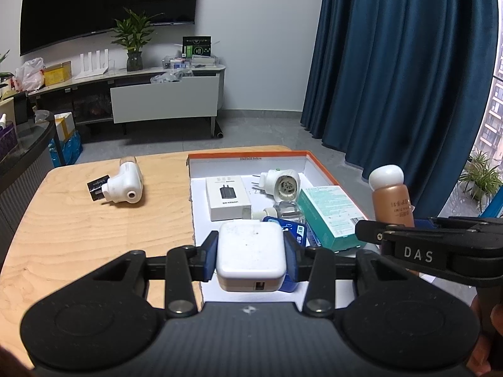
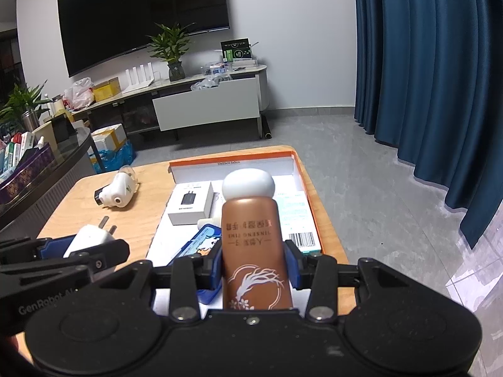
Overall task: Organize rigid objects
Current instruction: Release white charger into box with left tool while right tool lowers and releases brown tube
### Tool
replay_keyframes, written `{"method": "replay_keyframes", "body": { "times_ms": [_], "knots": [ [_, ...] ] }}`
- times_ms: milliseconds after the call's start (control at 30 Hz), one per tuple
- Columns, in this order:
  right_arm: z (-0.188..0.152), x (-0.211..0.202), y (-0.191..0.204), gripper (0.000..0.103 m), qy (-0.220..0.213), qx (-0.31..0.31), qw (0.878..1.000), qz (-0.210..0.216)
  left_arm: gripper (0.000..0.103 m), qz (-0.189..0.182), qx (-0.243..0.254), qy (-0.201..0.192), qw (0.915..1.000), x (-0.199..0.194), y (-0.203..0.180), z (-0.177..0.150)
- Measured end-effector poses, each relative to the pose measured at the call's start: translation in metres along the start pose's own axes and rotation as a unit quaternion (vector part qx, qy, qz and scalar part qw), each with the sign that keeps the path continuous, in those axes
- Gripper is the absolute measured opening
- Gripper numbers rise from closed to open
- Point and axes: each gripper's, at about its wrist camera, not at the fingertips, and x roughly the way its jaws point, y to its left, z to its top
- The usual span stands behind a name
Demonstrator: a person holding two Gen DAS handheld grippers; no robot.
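My left gripper (image 1: pixel 251 256) is shut on a white plug-in charger (image 1: pixel 251 256), held over the near left edge of the orange-rimmed white box (image 1: pixel 248 154); the same charger (image 2: pixel 89 238) shows its prongs in the right wrist view. A copper bottle with a white round cap (image 2: pixel 253 245) stands between the pads of my right gripper (image 2: pixel 254 270), which is shut on it; that bottle (image 1: pixel 391 199) rises at the right in the left wrist view. Inside the box lie a white charger carton (image 1: pixel 228 198), a teal carton (image 1: pixel 330 213), a white plug-in device (image 1: pixel 283 183) and a blue packet (image 2: pixel 201 245).
On the wooden table (image 1: pixel 94 220) left of the box lie a white plug-in unit (image 1: pixel 124 187) and a small black item (image 1: pixel 97 187). A dark counter (image 2: pixel 47 176) borders the table's left side. Grey floor and blue curtains (image 2: pixel 440 94) are to the right.
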Motion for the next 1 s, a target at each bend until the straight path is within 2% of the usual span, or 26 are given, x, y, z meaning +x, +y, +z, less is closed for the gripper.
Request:
{"method": "replay_keyframes", "body": {
  "times_ms": [500, 733, 800, 833, 867, 900, 933, 1000],
  "knots": [
    [-0.004, 0.020, 0.000, 0.049, 0.024, 0.002, 1.000, -0.005, 0.043, -0.007, 0.008, 0.027, 0.9996, 0.017, -0.003, -0.006],
    [-0.009, 0.034, 0.002, 0.049, 0.041, 0.002, 0.999, -0.010, 0.043, -0.042, 0.018, 0.049, 0.9977, 0.031, -0.008, -0.015],
    [-0.010, 0.036, 0.002, 0.052, 0.046, -0.002, 0.999, -0.011, 0.043, -0.052, 0.020, 0.055, 0.9969, 0.035, -0.008, -0.017],
    [-0.010, 0.037, 0.003, 0.056, 0.045, -0.007, 0.999, -0.018, 0.047, -0.053, 0.025, 0.055, 0.9968, 0.035, -0.009, -0.018],
    [-0.010, 0.037, 0.004, 0.071, 0.042, -0.008, 0.999, -0.027, 0.058, -0.055, 0.026, 0.052, 0.9968, 0.035, -0.008, -0.018],
    [-0.010, 0.037, 0.004, 0.077, 0.039, -0.004, 0.999, -0.032, 0.063, -0.056, 0.023, 0.049, 0.9970, 0.034, -0.006, -0.017],
    [-0.010, 0.035, 0.003, 0.079, 0.034, 0.003, 0.999, -0.026, 0.068, -0.057, 0.018, 0.044, 0.9973, 0.032, -0.004, -0.018],
    [-0.009, 0.031, 0.002, 0.079, 0.022, 0.013, 1.000, -0.019, 0.069, -0.064, 0.012, 0.036, 0.9972, 0.031, 0.001, -0.015]
  ]
}}
